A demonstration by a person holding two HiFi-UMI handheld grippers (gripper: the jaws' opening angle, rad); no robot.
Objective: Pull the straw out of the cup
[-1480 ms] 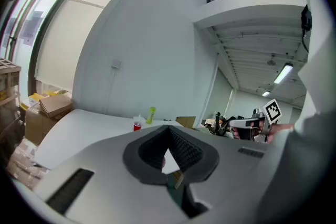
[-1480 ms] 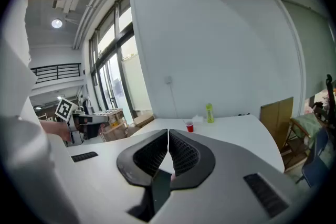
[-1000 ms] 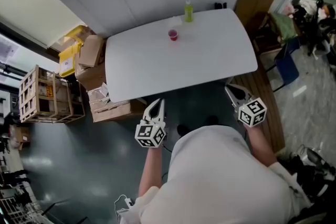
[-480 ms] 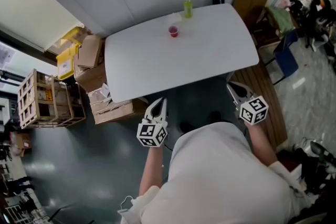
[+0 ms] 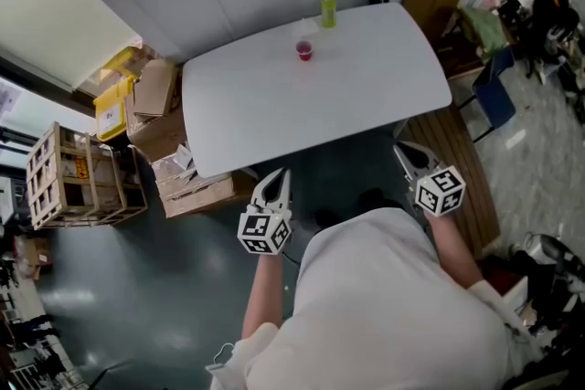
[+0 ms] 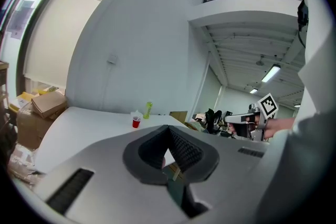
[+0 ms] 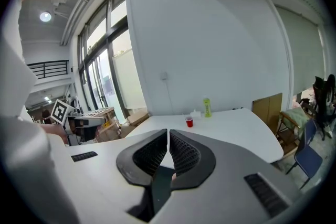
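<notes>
White table (image 5: 311, 105) fills the middle of the head view, pushed up near the wall, so the only way in is from the near edge where the person stands. Cardboard boxes (image 5: 160, 119) and a wooden crate (image 5: 69, 173) are stacked on the floor to its left, out of the working area.

Left gripper (image 5: 277, 174) and right gripper (image 5: 400, 150) are both held low in front of the body, just short of the near table edge and pointing toward the far side. This looks like a start pose before the reach. In the left gripper view the left gripper's (image 6: 168, 129) jaws are pressed together with nothing between them. The right gripper's (image 7: 168, 131) jaws are also together and empty. Closed jaws make sense here, since there is nothing to grab at this range.

Green bottle (image 5: 328, 11) stands at the far edge by the wall. Red cup (image 5: 304, 50) sits just in front of it, upright, well apart from both grippers. The straw is too small to make out in any view; presumably it is in the cup. The pull has not begun, and the reach across the table comes first.
</notes>
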